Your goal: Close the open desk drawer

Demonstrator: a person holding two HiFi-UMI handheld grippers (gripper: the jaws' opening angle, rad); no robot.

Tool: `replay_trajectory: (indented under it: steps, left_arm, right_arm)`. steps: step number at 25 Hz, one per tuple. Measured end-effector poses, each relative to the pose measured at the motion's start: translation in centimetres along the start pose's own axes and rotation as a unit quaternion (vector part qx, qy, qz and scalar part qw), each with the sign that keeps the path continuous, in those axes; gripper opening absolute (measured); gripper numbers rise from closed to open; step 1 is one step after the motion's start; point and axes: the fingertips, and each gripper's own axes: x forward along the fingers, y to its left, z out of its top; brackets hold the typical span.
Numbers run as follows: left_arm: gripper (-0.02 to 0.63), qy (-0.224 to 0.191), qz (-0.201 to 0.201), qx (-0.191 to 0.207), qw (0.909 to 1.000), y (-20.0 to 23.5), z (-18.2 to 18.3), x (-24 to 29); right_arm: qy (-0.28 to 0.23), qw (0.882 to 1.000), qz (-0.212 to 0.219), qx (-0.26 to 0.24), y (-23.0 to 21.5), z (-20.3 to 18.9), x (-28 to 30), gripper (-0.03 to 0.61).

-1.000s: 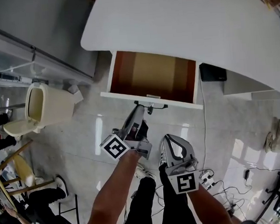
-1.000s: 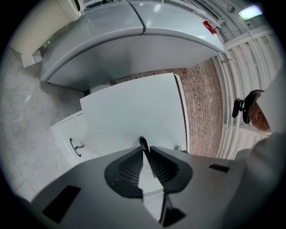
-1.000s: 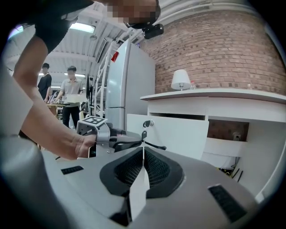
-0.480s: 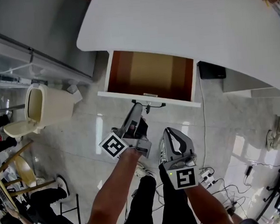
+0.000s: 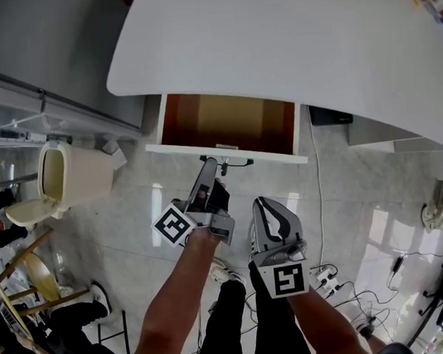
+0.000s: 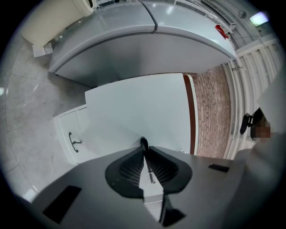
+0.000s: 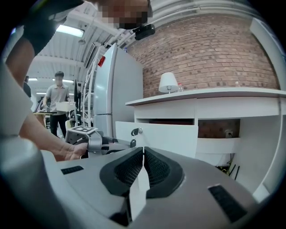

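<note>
The left tool, its jaws just closing, is clamped on the black handle of the drawer, which is pulled out from under the white worktop. The right tool is clenched on nothing, short of the drawer.

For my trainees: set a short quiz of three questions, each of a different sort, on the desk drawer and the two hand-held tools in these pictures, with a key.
1. Fill in: the right tool has its jaws together and holds ____.
2. Which tool grips the handle of the drawer? A. the left tool B. the right tool C. neither
3. True or false: the drawer is fully shut under the desk.

Key:
1. nothing.
2. A; its jaws have just been closing on the handle.
3. False; the drawer stands part open.
</note>
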Motion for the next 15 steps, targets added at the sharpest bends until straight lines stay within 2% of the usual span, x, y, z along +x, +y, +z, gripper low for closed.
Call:
replay_trajectory:
  steps: [6,15]
  left_arm:
    - [0.041,-0.005,0.000,0.003,1.0000,0.0,0.6,2.1]
    - [0.037,-0.014,-0.001,-0.022,0.9997,-0.3,2.0,5.6]
  right_arm:
    - [-0.002,1.000,0.000,0.000,-1.2,0.5,1.1,0.029]
    - [0.001,1.000,0.000,-0.005,-3.1,1.8,3.9,0.029]
